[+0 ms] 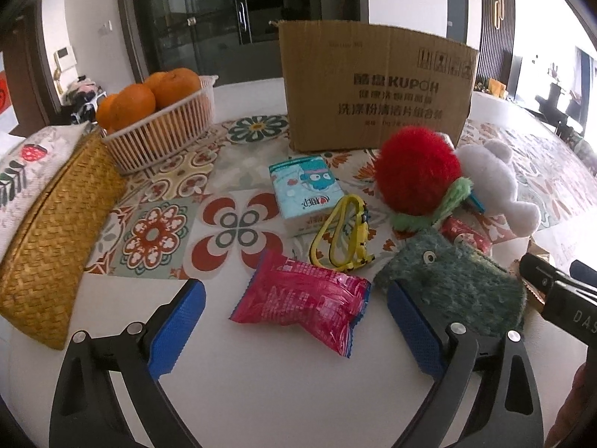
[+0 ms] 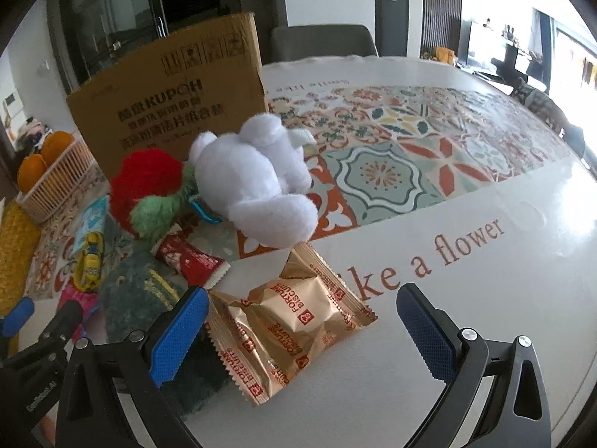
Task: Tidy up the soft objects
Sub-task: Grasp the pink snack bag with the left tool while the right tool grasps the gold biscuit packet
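Gold biscuit packet (image 2: 291, 321) beside green plush (image 2: 149, 291)

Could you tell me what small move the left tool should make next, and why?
Probably shift the left tool a little to the right and close on the dark green plush. It is open, and the pink snack packet lies between its pads instead of a soft toy. The plush lies against its right pad, with the cardboard box standing behind.

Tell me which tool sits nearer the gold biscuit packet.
Right. The right tool straddles the gold biscuit packet, jaws open. The left tool is off to its left, open around the pink snack bag.
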